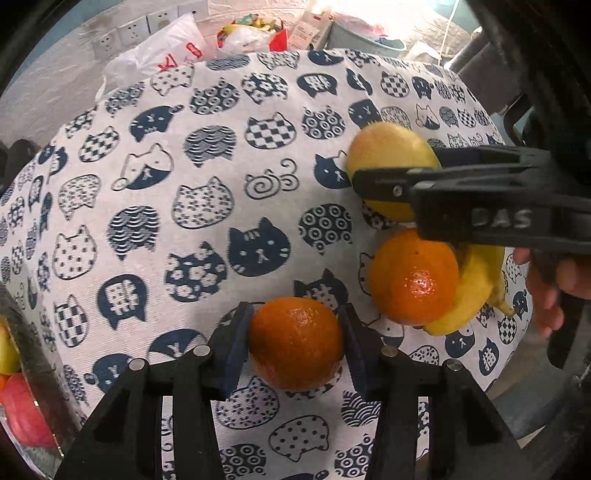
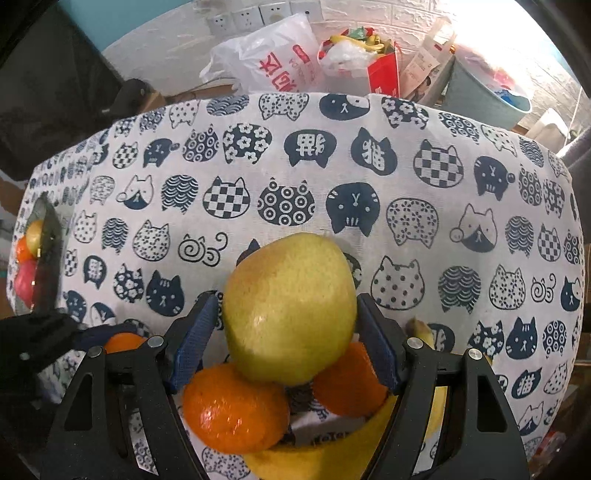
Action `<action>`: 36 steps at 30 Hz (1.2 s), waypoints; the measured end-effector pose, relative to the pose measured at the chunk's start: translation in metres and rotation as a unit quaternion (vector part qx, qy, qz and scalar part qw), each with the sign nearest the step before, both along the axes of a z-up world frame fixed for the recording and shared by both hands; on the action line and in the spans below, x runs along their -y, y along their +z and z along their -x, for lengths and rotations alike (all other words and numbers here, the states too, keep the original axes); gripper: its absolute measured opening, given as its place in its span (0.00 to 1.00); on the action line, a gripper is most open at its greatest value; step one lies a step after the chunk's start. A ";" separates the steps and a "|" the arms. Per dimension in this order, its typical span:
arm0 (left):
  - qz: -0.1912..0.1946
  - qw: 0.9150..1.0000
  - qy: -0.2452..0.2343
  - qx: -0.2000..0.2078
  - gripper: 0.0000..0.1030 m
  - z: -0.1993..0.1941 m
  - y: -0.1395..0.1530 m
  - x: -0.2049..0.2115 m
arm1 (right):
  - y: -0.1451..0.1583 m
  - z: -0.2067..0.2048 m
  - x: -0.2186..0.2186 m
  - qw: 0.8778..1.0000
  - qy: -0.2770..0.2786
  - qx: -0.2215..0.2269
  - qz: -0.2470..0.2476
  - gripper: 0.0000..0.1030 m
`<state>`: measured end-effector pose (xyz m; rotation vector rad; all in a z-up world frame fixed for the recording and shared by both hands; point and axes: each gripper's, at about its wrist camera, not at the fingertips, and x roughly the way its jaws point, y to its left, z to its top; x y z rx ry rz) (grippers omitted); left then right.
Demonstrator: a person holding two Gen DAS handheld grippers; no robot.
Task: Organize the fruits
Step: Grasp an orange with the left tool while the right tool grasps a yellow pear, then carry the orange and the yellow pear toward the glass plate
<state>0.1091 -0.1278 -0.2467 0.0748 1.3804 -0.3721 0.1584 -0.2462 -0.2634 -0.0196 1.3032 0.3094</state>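
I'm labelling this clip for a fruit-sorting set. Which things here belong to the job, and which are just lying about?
Belongs to the job:
- orange between the left gripper's pads
- yellow-green fruit between the right gripper's open fingers
- second orange
- banana
- fruit container at the table edge

Just lying about:
- white plastic bag
- red bag
- bucket

Both cameras sit just behind their own fingers and look steeply down at the cat-print tablecloth (image 1: 229, 155), facing the far wall with its sockets (image 2: 258, 14). The left view hangs close over a small orange (image 1: 297, 343). The right view hangs close over a yellow-green apple (image 2: 290, 310). They share the cloth, the fruit cluster, the white plastic bag (image 2: 273, 59) and each shows the other hand-held gripper.
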 end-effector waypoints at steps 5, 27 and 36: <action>0.000 1.000 0.013 0.005 0.47 0.002 0.004 -0.010 | -0.006 -0.004 -0.004 1.000 0.004 0.004 0.010 0.72; 0.003 0.997 0.035 0.064 0.47 0.020 0.053 -0.042 | 0.046 0.019 -0.025 0.997 0.028 0.072 -0.002 0.70; 0.000 0.994 0.052 0.097 0.47 0.029 0.078 -0.062 | 0.074 0.030 -0.044 0.994 0.045 0.096 -0.014 0.70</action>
